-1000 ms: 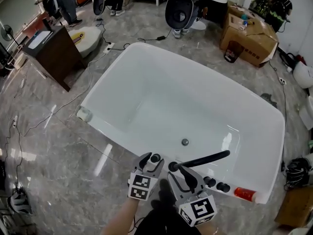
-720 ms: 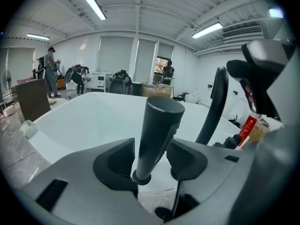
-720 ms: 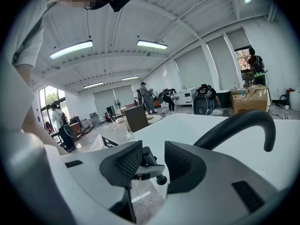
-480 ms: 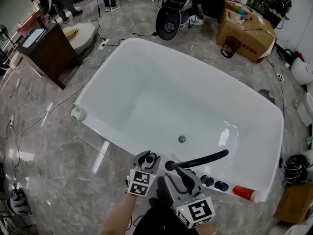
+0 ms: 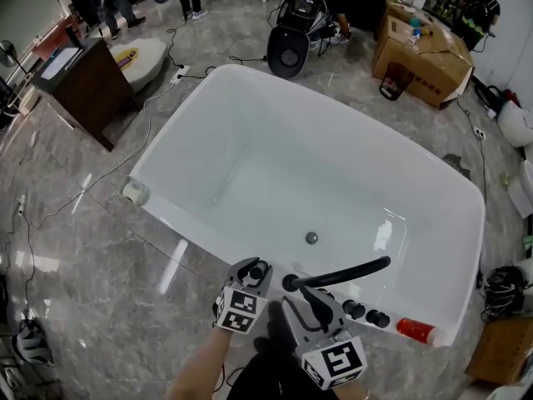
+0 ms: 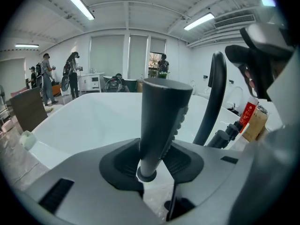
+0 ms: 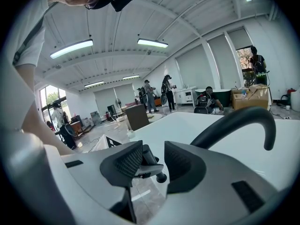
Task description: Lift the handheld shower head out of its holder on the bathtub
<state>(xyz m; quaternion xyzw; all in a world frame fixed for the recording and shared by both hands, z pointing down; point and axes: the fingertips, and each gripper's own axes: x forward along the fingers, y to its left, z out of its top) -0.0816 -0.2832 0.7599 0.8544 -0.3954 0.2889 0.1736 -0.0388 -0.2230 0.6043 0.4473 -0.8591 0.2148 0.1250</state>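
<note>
The dark grey handheld shower head (image 5: 261,268) stands upright in its holder on the near rim of the white bathtub (image 5: 166,152). My left gripper (image 5: 255,275) is around it. In the left gripper view the handle (image 6: 164,121) rises between the pads (image 6: 117,165), which are closing and lie against both of its sides. Just to the right, my right gripper (image 5: 306,294) sits at the base of the curved black spout (image 5: 341,272). A small dark lever with a ball end (image 7: 154,171) lies between its pads.
Two black knobs (image 5: 366,313) and a red bottle (image 5: 414,329) stand on the rim to the right. The drain (image 5: 311,237) is in the tub floor. A wooden cabinet (image 5: 83,82), a cardboard box (image 5: 425,57), floor cables and people surround the tub.
My left gripper has come down a little around the shower head and its jaws have narrowed. The right gripper has stayed put. People at the back have shifted.
</note>
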